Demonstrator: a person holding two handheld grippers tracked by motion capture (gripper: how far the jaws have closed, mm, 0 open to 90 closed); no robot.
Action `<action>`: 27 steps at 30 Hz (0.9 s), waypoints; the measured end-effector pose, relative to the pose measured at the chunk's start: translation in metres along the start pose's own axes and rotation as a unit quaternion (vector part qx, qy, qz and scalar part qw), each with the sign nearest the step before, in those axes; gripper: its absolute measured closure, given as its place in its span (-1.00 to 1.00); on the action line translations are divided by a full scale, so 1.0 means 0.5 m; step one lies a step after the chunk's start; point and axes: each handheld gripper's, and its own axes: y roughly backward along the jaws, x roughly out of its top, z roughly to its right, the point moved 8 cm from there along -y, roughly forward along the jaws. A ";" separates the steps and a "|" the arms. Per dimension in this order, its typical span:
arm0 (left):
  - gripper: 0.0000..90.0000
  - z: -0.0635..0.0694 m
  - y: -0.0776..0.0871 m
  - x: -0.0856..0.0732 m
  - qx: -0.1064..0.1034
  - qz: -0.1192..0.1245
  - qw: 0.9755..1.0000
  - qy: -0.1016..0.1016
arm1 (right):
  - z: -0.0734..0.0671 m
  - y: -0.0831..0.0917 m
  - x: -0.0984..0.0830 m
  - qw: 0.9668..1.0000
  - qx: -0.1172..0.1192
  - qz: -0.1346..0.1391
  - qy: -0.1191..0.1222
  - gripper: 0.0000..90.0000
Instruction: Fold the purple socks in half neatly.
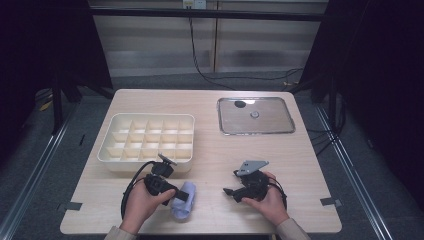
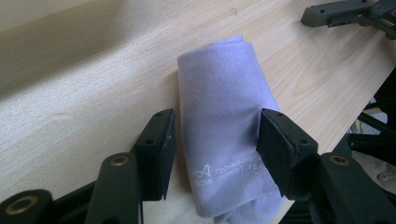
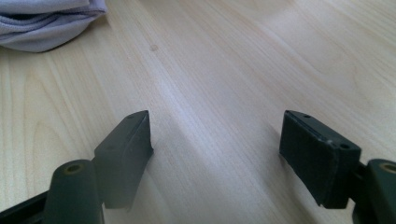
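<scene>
Left gripper view shows your left gripper [image 2: 215,140] clamped across a rolled lilac cloth [image 2: 224,116], one pad pressed on each side, the roll lying on the wooden table [image 2: 70,107]. From the high view the cloth [image 1: 182,200] sits near the front edge, just in front of the divided cream tray [image 1: 146,137], possibly touching it. Your right gripper [image 3: 215,144] stands spread over bare wood, gripping nothing, well apart from the cloth

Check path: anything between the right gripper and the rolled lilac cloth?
Nothing visible. Bare table lies between the open, empty right gripper and the cloth. The left gripper is shut on the cloth's other side.
</scene>
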 end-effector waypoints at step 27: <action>0.19 0.011 -0.028 -0.007 0.001 -0.013 1.000 -0.002 | 0.003 -0.002 -0.001 1.000 -0.004 0.016 -0.001 -0.47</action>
